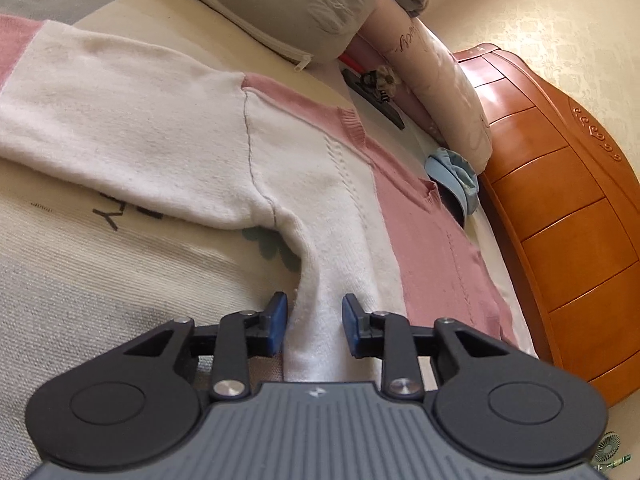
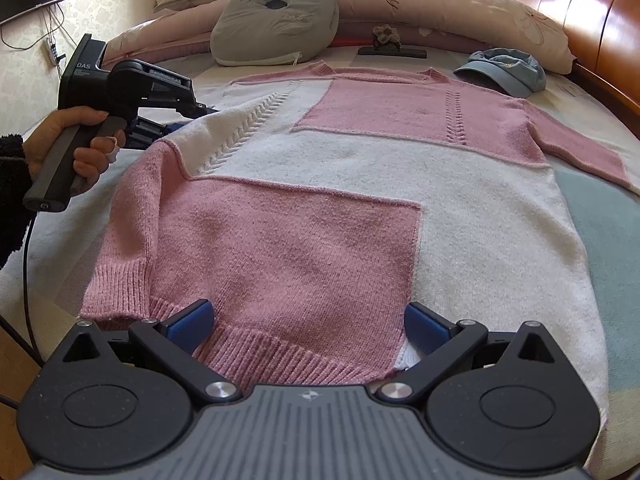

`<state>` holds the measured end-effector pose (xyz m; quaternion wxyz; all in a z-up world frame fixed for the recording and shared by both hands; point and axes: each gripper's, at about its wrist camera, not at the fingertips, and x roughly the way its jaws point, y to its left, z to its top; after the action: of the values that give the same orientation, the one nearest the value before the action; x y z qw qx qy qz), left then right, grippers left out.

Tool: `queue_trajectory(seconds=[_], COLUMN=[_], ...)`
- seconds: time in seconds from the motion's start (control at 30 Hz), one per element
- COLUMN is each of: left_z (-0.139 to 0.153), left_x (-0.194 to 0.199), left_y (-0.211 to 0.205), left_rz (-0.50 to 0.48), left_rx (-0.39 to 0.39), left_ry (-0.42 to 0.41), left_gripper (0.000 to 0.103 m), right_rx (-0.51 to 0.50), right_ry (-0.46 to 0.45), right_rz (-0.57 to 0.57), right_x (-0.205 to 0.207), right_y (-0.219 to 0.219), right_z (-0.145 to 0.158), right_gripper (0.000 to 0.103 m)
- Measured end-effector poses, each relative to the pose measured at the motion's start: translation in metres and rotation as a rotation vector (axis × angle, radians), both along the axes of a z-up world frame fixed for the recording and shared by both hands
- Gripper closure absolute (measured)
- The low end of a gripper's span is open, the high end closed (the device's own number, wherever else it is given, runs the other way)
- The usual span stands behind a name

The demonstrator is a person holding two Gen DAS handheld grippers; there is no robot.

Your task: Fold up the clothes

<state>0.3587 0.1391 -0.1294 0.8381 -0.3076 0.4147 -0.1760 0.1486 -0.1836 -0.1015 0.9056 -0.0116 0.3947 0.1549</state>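
A pink-and-white knitted sweater lies spread front-up on the bed, neck at the far side and ribbed hem nearest me. My right gripper is open wide, its blue pads on either side of the pink hem, with the fabric lying flat below them. In the left wrist view, my left gripper pinches a raised ridge of the sweater's white side fabric just below the armpit. The white sleeve stretches away to the left. A hand holds that gripper's handle at the sweater's left edge.
A grey cushion and pink pillows line the far side. A blue cap sits by the sweater's right shoulder, and a flat black object with a flower lies beyond the neck. A wooden headboard bounds the bed.
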Motion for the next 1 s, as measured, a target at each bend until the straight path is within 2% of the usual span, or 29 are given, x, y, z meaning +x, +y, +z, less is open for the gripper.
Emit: queue_trajectory(seconds=[0.03, 0.07, 0.2, 0.3, 0.37, 0.5, 0.53, 0.87, 1.0], left_z=[-0.001, -0.002, 0.004, 0.012, 0.018, 0.027, 0.029, 0.032, 0.03], left_x=[0.0, -0.001, -0.003, 0.0, 0.0, -0.015, -0.02, -0.123, -0.162], left_y=[0.001, 0.001, 0.007, 0.028, 0.036, 0.037, 0.037, 0.033, 0.022], left_rz=[0.009, 0.018, 0.053, 0.1, 0.083, 0.068, 0.064, 0.024, 0.041], left_rx=[0.003, 0.018, 0.055, 0.007, 0.015, 0.1, 0.119, 0.015, 0.042], left_ry=[0.005, 0.013, -0.011, -0.022, -0.022, -0.024, -0.025, -0.023, -0.011], left_gripper=[0.094, 0.098, 0.098, 0.099, 0.098, 0.097, 0.096, 0.078, 0.07], right_rx=[0.0, -0.001, 0.018, 0.032, 0.033, 0.036, 0.037, 0.061, 0.084], right_ry=[0.001, 0.002, 0.011, 0.001, -0.013, -0.033, -0.032, -0.052, -0.064], right_rz=[0.001, 0.002, 0.013, 0.028, 0.041, 0.059, 0.06, 0.053, 0.046], right_x=[0.0, -0.001, -0.005, -0.01, -0.014, -0.016, -0.016, -0.022, -0.025], right_y=[0.0, 0.001, 0.002, 0.003, 0.005, 0.009, 0.01, 0.006, 0.003], right_z=[0.0, 0.001, 0.008, 0.017, 0.022, 0.027, 0.027, 0.031, 0.034], right_gripper=[0.0, 0.0, 0.0, 0.0, 0.0, 0.0, 0.0, 0.0, 0.0])
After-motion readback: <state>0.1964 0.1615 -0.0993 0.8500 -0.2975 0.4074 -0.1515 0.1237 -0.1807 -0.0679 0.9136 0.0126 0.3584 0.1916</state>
